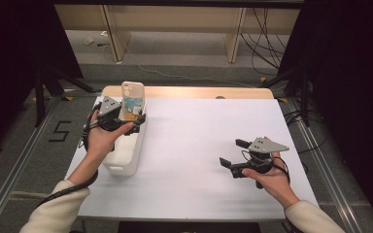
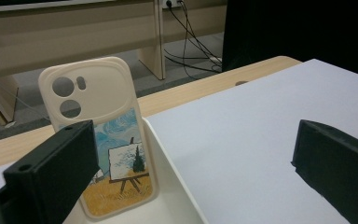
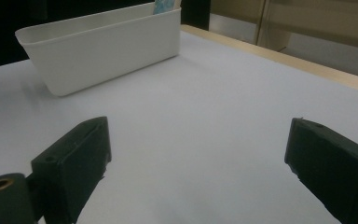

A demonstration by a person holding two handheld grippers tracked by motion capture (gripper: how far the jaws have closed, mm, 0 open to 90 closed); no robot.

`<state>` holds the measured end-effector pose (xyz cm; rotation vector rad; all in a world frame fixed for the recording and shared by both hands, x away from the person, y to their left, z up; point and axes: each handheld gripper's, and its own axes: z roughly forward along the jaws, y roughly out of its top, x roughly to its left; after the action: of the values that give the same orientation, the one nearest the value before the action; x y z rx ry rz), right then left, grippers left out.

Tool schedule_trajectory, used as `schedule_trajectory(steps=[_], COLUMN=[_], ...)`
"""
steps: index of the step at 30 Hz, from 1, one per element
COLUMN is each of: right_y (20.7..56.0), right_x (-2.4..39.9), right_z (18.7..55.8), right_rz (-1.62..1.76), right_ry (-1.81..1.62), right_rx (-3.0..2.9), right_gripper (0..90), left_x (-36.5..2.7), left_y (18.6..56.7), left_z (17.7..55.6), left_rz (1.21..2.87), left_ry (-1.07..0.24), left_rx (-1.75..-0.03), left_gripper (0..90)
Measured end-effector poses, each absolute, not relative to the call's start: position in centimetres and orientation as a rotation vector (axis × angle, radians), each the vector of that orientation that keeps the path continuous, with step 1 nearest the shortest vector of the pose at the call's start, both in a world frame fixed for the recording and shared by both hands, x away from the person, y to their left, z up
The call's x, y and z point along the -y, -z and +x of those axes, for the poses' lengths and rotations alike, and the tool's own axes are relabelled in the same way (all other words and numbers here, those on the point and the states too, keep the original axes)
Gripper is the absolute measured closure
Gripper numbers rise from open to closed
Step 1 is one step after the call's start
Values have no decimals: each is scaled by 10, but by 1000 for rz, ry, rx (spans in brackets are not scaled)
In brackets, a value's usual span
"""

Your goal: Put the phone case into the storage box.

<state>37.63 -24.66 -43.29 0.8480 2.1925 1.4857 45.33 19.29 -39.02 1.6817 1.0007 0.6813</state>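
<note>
The table (image 1: 209, 145) is covered by a white sheet, with a strip of bare wood showing along its far edge. Most of the sheet is open, from the bin across to the right edge and forward to the near edge.

The bin (image 1: 126, 153) is a long white tub at the table's left side, lying lengthwise from near to far. Its inside floor is hidden in the high view by the left hand and gripper, and in the right gripper view only its outer wall (image 3: 107, 44) can be seen.

The left gripper (image 1: 133, 119) is held over the far end of the bin. Its jaws stand wide apart with nothing between them; in the left gripper view one jaw sits just in front of the case's lower left corner, and whether it touches is hard to tell.

The right gripper (image 1: 233, 155) is well apart from the bin, low over open sheet near the right edge, jaws spread and holding nothing.

The case (image 2: 100, 135) is a cream phone case with a painted easel scene, standing upright in the bin's far end and leaning on the end wall. Its foot is cut off by the bin rim.
</note>
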Motion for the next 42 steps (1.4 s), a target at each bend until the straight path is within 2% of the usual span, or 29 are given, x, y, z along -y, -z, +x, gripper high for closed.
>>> schedule_trajectory(steps=[42], right_y=[433], right_x=[247], right_z=[377], right_rz=[854], right_ry=[-1489], right_rx=[-2187], right_gripper=[79], left_x=[-186], left_y=[397], left_z=[413], left_rz=[1705], left_ry=[-620], left_rx=[-906], left_gripper=[0])
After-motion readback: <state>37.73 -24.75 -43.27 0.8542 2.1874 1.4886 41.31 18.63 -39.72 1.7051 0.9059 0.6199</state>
